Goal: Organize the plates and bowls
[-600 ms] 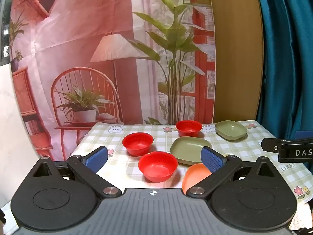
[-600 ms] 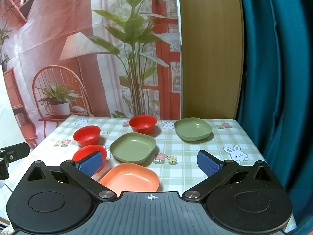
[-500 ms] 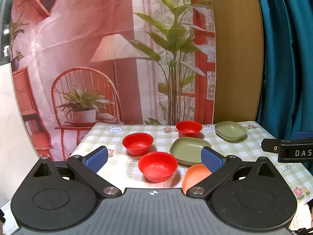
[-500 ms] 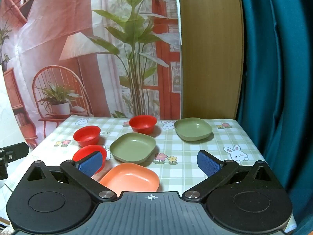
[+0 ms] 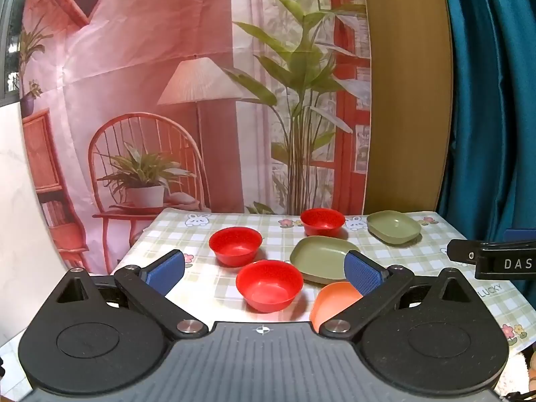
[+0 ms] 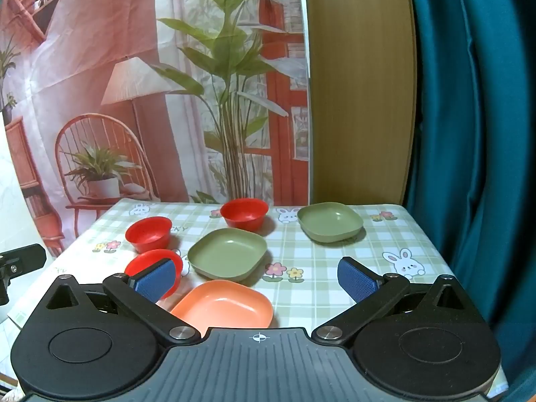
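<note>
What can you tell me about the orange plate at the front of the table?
The orange plate is a shallow square dish with rounded corners and a raised rim, seemingly matte plastic. It sits upright and empty on the checked tablecloth, nearest the cameras, just in front of a green plate, apparently apart from it. Nothing grips it; the right gripper hovers open above it.

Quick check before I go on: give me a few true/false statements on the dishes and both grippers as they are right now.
1. Three red bowls are on the table. True.
2. The bowls are already stacked. False: each stands apart.
3. The orange plate lies nearest the right gripper. True.
4. The left gripper is shut on a bowl. False: its fingers are spread and hold nothing.
5. There are three green plates. False: two, lying separately.
</note>
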Demonstrator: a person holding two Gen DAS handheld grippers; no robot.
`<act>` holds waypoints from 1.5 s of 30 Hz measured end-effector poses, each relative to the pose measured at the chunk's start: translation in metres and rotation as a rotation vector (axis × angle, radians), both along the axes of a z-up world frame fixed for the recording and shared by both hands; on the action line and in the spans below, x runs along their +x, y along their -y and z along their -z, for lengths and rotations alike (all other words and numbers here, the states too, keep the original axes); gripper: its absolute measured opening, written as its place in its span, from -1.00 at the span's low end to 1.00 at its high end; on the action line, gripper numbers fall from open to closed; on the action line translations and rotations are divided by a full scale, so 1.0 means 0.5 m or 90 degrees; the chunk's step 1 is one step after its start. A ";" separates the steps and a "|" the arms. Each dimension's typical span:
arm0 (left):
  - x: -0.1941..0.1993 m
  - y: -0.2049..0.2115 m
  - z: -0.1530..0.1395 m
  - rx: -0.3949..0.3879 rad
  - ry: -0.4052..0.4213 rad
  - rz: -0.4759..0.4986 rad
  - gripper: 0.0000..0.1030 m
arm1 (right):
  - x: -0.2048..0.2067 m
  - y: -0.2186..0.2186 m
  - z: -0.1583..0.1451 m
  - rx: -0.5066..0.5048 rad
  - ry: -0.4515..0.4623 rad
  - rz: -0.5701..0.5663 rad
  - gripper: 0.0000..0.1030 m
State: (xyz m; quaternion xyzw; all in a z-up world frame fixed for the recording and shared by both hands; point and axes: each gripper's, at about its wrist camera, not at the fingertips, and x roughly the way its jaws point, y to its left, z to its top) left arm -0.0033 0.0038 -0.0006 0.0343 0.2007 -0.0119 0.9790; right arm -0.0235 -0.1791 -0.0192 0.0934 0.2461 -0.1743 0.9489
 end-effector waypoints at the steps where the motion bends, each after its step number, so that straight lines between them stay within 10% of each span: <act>1: 0.000 0.000 0.000 0.000 0.000 0.000 0.98 | 0.000 0.000 0.000 0.000 0.000 0.000 0.99; 45: 0.000 -0.005 -0.002 -0.004 0.000 0.001 0.98 | -0.001 -0.005 -0.006 -0.001 0.003 0.000 0.99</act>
